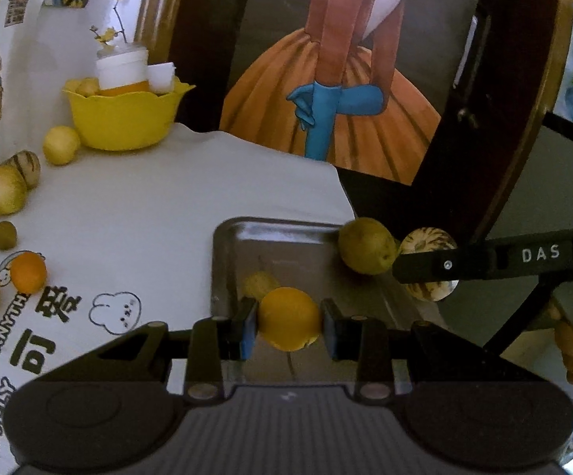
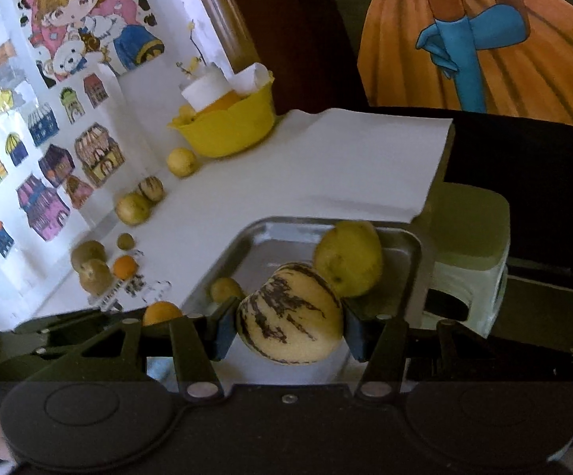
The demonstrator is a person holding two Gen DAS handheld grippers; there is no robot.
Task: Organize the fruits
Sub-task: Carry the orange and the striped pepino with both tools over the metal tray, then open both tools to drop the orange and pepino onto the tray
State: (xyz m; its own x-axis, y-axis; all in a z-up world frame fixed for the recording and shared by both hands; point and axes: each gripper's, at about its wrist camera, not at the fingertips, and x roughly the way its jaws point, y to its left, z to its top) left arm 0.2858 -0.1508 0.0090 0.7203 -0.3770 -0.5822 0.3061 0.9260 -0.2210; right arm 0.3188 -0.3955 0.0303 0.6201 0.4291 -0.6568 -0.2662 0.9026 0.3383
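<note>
My left gripper [image 1: 289, 322] is shut on an orange fruit [image 1: 289, 318], held over the near part of a metal tray [image 1: 227, 253]. My right gripper [image 2: 290, 326] is shut on a cream fruit with dark stripes [image 2: 291, 312], also above the tray [image 2: 415, 261]. In the left wrist view that striped fruit [image 1: 429, 243] shows behind a black finger of the right gripper at the tray's right side. A yellow-green pear [image 2: 348, 263] sits in the tray's far corner [image 1: 365, 249]. A small yellow fruit [image 2: 225, 289] lies in the tray too.
A yellow bowl [image 1: 128, 118] with white cups stands at the back by the wall. Loose fruits line the left of the white cloth: a lemon [image 1: 61, 144], a striped fruit [image 1: 25, 166], a pear [image 1: 3, 192], a small orange [image 1: 28, 271]. A pale green stool [image 2: 472, 245] stands right of the tray.
</note>
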